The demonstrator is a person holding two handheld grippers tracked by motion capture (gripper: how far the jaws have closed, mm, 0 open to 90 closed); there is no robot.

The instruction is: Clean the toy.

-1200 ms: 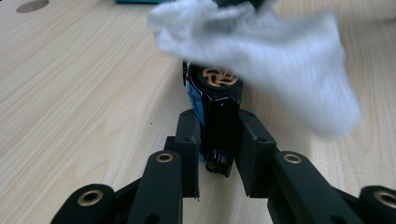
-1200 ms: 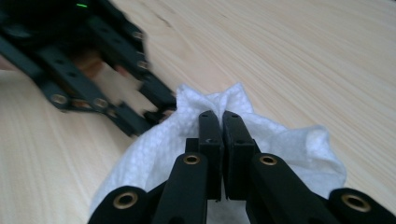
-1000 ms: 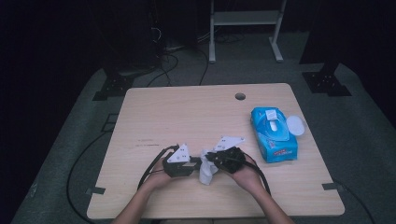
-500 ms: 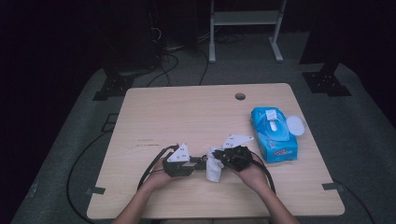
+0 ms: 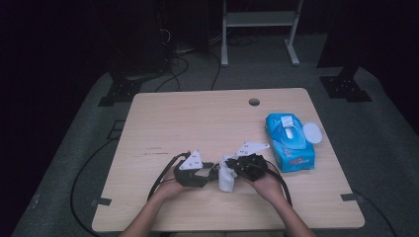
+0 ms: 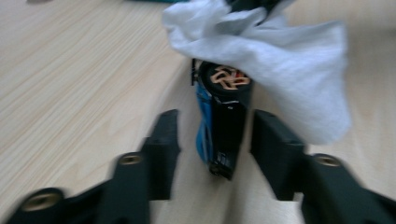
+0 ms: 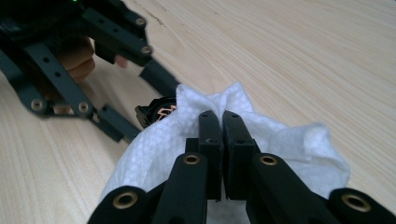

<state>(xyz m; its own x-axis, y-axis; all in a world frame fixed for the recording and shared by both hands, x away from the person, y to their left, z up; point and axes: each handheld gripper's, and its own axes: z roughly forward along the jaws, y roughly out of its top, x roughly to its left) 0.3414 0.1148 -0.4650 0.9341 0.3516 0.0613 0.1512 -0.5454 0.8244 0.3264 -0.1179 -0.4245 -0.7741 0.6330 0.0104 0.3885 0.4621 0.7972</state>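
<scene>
white wipe (image 5: 227, 178) sits at the near middle of the worktop (image 5: 207, 118), pinched in the right gripper (image 7: 222, 122), whose jaws are pressed together on a fold of the cloth. in the right gripper view the wipe bunches up around the jaw tips and spreads down onto the wood. just left of it, the left gripper (image 6: 215, 135) has just been opening its jaws; they stand apart on either side of a small black and blue object (image 6: 223, 126) with copper windings at its round end, and the pads do not press on it. the wipe drapes over the far end of that object. farther right on the worktop lies a blue wipe pack (image 5: 289, 142) with its white lid (image 5: 312, 132) flipped open.
</scene>
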